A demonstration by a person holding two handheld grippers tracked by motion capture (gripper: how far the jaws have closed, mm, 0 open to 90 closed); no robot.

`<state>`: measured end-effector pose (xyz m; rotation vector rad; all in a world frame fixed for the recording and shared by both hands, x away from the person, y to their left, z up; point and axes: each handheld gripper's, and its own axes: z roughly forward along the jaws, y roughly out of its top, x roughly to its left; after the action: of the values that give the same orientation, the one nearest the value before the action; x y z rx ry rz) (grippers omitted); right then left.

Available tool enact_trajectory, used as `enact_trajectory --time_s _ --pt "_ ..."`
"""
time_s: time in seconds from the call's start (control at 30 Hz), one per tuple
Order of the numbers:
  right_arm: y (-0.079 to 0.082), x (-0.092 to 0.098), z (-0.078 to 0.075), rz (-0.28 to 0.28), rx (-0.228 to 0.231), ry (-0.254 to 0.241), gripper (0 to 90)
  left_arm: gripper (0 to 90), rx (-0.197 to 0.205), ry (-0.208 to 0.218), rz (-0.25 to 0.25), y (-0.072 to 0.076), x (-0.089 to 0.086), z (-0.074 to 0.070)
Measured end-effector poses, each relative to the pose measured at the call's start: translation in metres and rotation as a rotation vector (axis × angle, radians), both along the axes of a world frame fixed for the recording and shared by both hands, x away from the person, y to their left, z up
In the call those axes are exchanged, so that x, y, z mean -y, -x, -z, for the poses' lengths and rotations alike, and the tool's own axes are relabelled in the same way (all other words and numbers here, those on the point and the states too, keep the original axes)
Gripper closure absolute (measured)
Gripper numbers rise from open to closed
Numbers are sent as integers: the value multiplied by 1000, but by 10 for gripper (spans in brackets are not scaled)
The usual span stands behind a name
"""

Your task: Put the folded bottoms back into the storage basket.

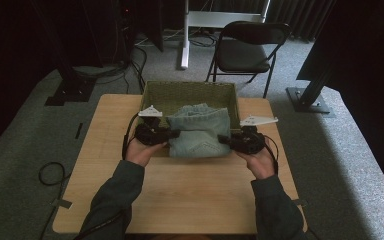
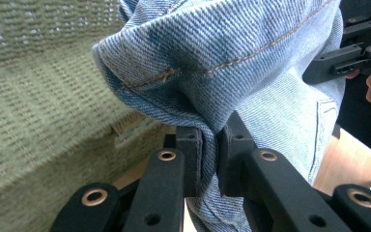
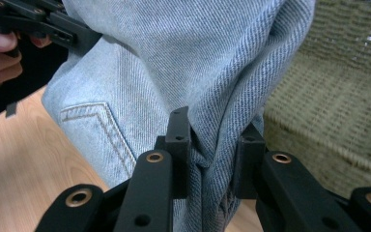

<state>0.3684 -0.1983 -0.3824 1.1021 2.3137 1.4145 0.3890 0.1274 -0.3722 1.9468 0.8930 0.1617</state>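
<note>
A folded pair of light blue jeans [image 1: 200, 132] hangs between the two grippers, raised above the wooden table at the front of an olive woven basket [image 1: 190, 95]. My left gripper [image 1: 172, 134] pinches the left edge of the jeans [image 2: 232, 58], jaws [image 2: 211, 159] shut on bunched denim. My right gripper [image 1: 226, 140] pinches the right edge of the jeans [image 3: 174, 63], its pads [image 3: 212, 159] closed on a thick fold. The basket wall [image 2: 34, 116] lies just behind the cloth, and the basket [image 3: 328, 106] stands to the right in the right gripper view.
The wooden table [image 1: 180, 195] has bare surface in front of the jeans. A black folding chair [image 1: 247, 47] stands on the carpet beyond the basket. Dark stands and cables lie on the floor at left and right.
</note>
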Motion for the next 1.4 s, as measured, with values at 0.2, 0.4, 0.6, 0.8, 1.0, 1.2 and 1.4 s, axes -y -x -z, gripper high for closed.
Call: enact_trajectory --time_s 0.2,0.4,0.6,0.8,1.0,1.2,1.4 --pt "-10 -5 -13 4 16 -6 744 823 17 -1 -16 -11 -4 -15" --pt "-26 -12 -21 18 26 2 744 823 26 -9 -40 -27 -7 -23" --pt "-42 -16 -22 29 12 3 744 823 17 -14 -59 -43 -7 -23" --pt "-63 -17 -18 42 -3 -11 744 823 0 -7 -93 -65 -6 -18" --pt "-83 -19 -12 55 -16 -25 744 823 -9 -11 -116 -85 -6 -12" --pt "-97 -23 -7 76 -22 -31 744 823 -28 2 -151 -102 -7 -5" --pt "-110 -27 0 87 -29 -33 744 823 -50 19 -176 -114 -10 3"
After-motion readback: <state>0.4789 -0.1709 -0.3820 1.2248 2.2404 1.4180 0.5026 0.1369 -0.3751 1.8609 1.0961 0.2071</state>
